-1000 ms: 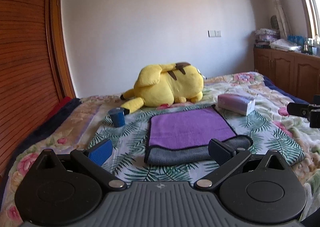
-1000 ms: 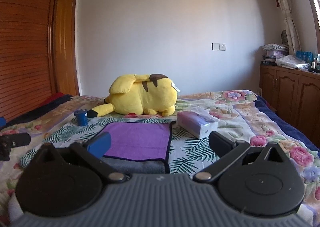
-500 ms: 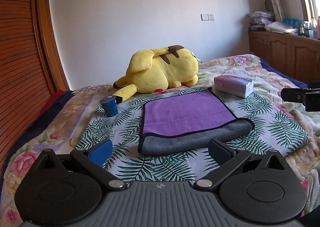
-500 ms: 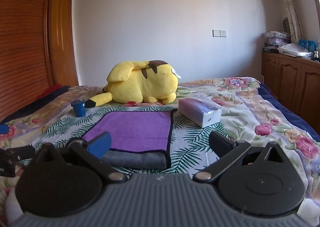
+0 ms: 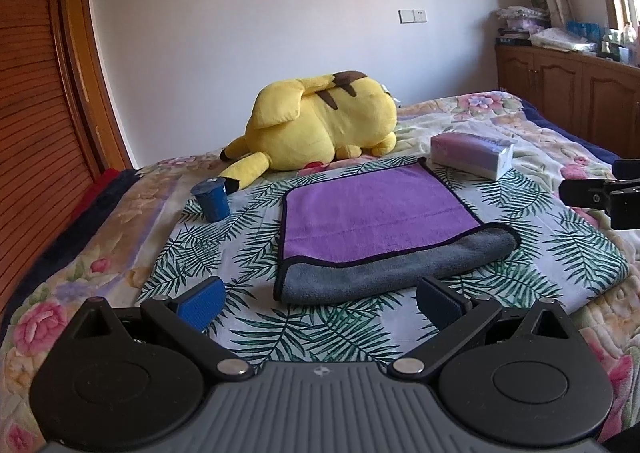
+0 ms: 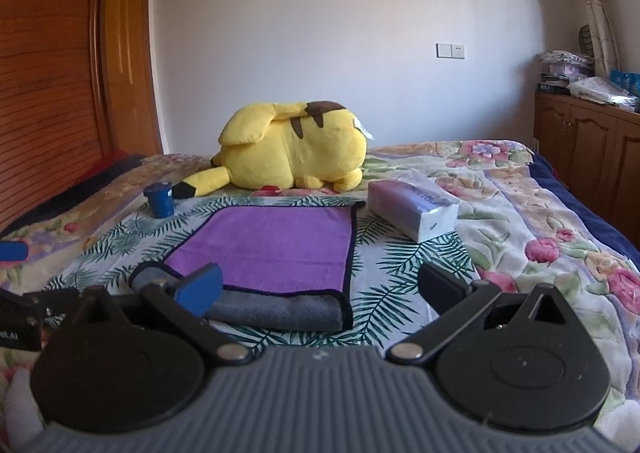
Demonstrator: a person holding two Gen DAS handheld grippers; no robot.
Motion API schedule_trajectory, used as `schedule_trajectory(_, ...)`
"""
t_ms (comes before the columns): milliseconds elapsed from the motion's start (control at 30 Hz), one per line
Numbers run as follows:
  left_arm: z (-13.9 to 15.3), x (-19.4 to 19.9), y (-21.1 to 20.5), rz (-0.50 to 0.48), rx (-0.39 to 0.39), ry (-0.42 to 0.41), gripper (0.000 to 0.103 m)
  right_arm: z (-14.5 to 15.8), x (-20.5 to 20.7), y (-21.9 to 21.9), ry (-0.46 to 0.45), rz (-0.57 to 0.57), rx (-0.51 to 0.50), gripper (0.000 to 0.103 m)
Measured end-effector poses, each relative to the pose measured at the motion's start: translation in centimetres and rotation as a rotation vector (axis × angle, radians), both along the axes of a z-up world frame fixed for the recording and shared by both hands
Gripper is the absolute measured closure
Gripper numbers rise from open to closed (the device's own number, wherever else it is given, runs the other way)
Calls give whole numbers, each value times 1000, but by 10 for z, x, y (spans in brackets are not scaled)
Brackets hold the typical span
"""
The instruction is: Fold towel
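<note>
A towel (image 5: pixel 376 213), purple on top and grey underneath, lies folded on the bed, its grey fold nearest me. It also shows in the right wrist view (image 6: pixel 272 249). My left gripper (image 5: pixel 320 301) is open and empty, just in front of the towel's near left corner. My right gripper (image 6: pixel 320 287) is open and empty, in front of the towel's near right corner. The right gripper's tip shows at the right edge of the left wrist view (image 5: pixel 600 193).
A yellow plush toy (image 5: pixel 320 125) lies behind the towel. A blue cup (image 5: pixel 212 199) stands to its left and a tissue pack (image 5: pixel 472 149) to its right. The floral bedspread (image 6: pixel 540 233) spreads around. A wooden cabinet (image 6: pixel 592 149) stands at the right, a wooden wall at the left.
Both grippers have risen and tilted down a little over the bed, staying open. The towel has not moved.
</note>
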State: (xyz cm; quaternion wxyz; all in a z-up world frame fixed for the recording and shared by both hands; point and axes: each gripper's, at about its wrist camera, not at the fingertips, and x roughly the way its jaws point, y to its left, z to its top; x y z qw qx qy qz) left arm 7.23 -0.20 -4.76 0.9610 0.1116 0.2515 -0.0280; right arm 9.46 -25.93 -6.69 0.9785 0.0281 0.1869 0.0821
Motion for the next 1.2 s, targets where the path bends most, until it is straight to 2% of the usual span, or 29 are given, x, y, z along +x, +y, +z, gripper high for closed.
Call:
schedule_trajectory(767,-21,67,23,-16,-26,93,0,-20,57,16,94,76,-50,0)
schedule_trajectory(1200,-27,101,38,-3,-63,97,3,-37,86,26,147,116,-71,0)
